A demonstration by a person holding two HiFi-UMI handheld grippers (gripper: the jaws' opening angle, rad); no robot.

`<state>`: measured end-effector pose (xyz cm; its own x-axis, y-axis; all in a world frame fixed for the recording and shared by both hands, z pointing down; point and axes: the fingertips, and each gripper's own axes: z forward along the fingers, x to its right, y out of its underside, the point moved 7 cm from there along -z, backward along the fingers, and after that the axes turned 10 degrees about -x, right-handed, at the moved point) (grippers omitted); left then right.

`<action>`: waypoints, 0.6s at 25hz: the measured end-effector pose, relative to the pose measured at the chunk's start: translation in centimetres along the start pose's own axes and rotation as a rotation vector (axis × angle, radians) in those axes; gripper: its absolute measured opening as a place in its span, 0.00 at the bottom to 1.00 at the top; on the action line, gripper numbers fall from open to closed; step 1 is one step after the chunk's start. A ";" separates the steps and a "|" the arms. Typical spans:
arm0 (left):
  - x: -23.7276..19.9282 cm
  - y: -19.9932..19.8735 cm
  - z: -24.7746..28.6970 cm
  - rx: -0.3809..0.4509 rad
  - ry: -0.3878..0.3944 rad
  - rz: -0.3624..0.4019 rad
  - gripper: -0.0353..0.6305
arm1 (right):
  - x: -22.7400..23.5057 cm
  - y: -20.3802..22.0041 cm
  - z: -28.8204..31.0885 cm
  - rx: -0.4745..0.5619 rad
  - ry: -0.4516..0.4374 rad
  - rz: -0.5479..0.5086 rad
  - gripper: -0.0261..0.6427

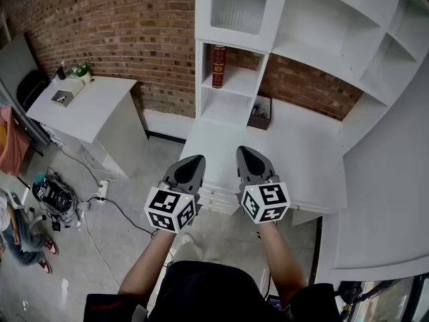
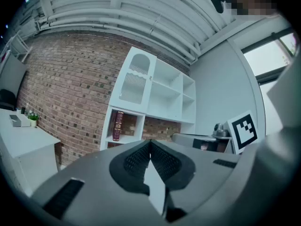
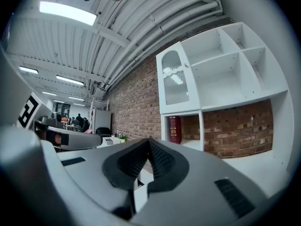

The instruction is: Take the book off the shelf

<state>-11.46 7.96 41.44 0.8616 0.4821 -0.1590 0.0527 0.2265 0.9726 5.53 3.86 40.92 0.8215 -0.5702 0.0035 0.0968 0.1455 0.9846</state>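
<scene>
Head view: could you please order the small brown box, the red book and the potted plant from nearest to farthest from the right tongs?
1. The small brown box, on the desk just ahead of the right tongs.
2. The red book, upright in the shelf cubby beyond the box.
3. The potted plant, far to the left on the side table.

From here the white desktop (image 1: 288, 159) in the middle of the head view lies bare, giving an open run up to the shelf unit (image 1: 231, 89) at upper centre. In its open compartment the book (image 1: 218, 66) stands upright near the left wall, with free shelf to its right as far as the upright divider (image 1: 263, 79). A small dark box (image 1: 260, 115) sits on the desktop at that divider's foot. A closed frosted door (image 1: 240, 4) caps the compartment. Side shelving (image 1: 375, 66) hems in the frame's right.
</scene>
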 end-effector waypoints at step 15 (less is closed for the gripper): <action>1.9 0.0 -1.4 0.013 0.003 0.000 0.08 | -0.6 0.4 -2.8 0.036 -0.002 0.014 0.07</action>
<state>-10.51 10.08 40.90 0.8598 0.4852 -0.1591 0.0588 0.2154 0.9747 6.65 6.54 40.86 0.8215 -0.5699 0.0180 0.0649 0.1249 0.9900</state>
